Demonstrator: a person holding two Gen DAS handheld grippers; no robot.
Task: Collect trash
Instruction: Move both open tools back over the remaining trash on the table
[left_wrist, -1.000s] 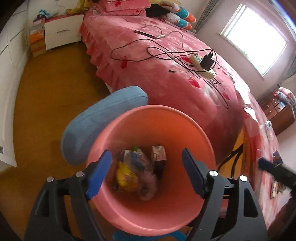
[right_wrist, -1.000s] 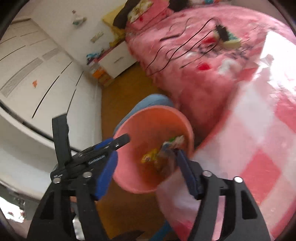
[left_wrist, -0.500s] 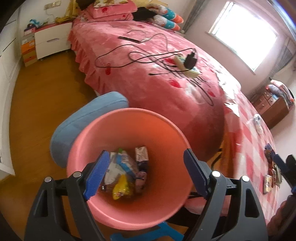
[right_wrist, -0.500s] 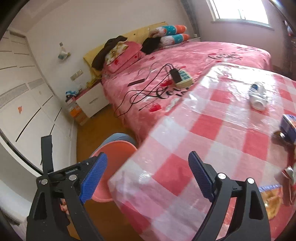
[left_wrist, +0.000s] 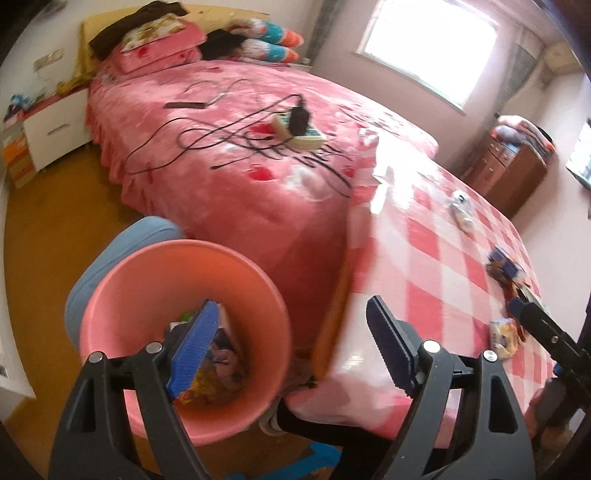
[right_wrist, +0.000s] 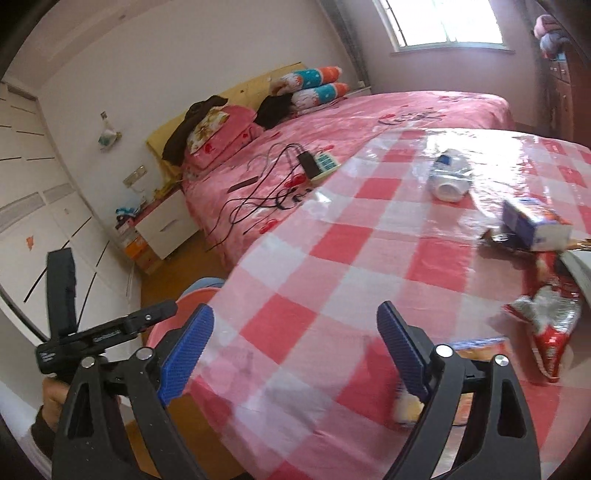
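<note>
Checkered counter (right_wrist: 332, 258) holds wrappers; right claw (right_wrist: 291, 354) empty, still opening, left claw (left_wrist: 288, 347) wide; haste could knock the red wrapper (right_wrist: 550, 325) floorward.

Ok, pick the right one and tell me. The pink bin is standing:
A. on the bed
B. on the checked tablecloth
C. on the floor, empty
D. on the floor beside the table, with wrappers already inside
D: the left wrist view shows the pink bin down on the floor next to the corner of the checked table, with colourful wrappers lying at its bottom.
</note>
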